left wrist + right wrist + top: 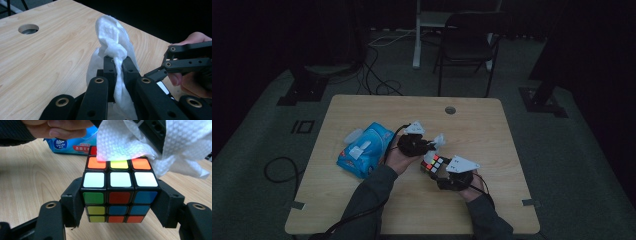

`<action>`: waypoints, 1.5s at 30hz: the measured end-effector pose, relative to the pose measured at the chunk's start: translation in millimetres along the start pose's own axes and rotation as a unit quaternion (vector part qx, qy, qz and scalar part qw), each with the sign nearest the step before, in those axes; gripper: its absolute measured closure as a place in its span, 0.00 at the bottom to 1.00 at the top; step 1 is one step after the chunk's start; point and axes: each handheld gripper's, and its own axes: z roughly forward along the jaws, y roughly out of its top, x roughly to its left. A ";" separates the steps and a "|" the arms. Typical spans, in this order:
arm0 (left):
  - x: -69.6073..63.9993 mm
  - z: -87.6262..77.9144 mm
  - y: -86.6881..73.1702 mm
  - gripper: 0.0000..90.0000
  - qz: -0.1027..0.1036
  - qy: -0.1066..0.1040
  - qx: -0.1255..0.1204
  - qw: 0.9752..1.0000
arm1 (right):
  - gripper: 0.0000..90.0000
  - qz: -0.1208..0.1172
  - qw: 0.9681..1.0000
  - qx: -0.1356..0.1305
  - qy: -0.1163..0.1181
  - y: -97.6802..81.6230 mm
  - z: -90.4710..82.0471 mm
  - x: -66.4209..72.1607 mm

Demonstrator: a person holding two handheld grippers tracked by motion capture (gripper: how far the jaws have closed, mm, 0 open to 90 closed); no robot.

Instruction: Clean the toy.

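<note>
We see the right gripper (117,202) clamping the puzzle cube (119,195) just above the table (492,135). The left gripper (117,65) pinches a white tissue (111,40), which rests on the cube's top face.

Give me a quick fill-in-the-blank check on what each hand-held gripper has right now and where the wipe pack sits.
1. The left hand-held gripper is shut on a white ____.
2. The right hand-held gripper grips a ____ by two opposite sides.
3. The wipe rests on the cube's ____ face.
4. The blue wipe pack lies to the left gripper's ____ in the high view.

Missing words: wipe; puzzle cube; top; left
</note>
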 end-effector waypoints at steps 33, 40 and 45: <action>3.6 8.3 -1.8 0.96 -0.006 -0.050 0.017 0.999 | 0.38 -0.012 1.000 0.002 0.004 -0.1 0.7 2.3; 1.7 6.7 0.1 0.96 0.003 -0.049 0.022 0.999 | 0.38 -0.013 1.000 0.002 0.000 -0.2 0.7 2.2; 4.7 3.3 -0.5 0.96 0.001 -0.029 0.025 0.999 | 0.38 -0.012 1.000 0.004 -0.002 -0.8 0.6 0.8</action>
